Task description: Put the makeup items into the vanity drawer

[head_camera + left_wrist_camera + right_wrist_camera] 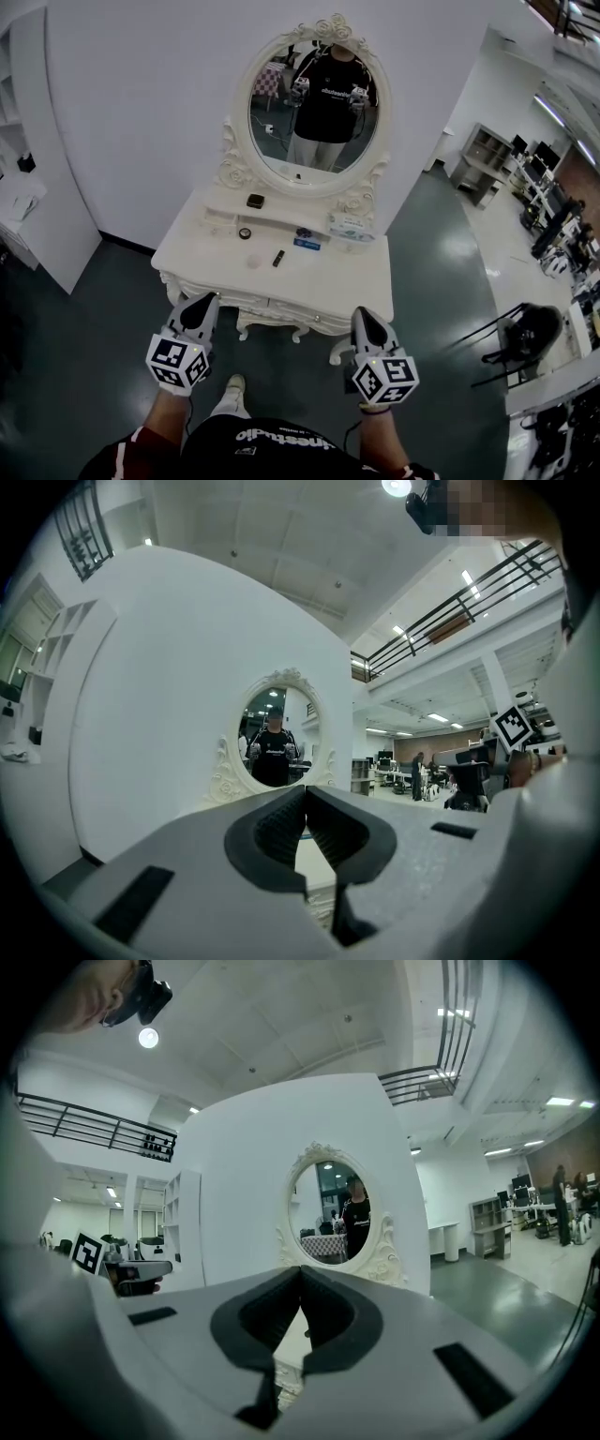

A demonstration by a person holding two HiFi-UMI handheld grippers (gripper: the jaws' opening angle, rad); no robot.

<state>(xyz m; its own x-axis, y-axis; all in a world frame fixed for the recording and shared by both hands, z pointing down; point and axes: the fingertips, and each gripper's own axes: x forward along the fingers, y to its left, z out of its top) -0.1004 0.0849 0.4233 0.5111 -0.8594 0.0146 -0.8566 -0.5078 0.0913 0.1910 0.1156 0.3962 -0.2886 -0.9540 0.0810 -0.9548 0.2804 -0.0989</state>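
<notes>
Left gripper and right gripper both have their jaws pressed together on nothing. They point at the near face of the white carved vanity table, and its closed drawer front lies just beyond the left tips. The makeup items lie farther off on the top: a small dark lipstick tube with its long axis running near to far, a round dark tin and a blue packet. Judgement: the left gripper is nearer the drawer, and the open floor on the near side gives room to pull it out.
</notes>
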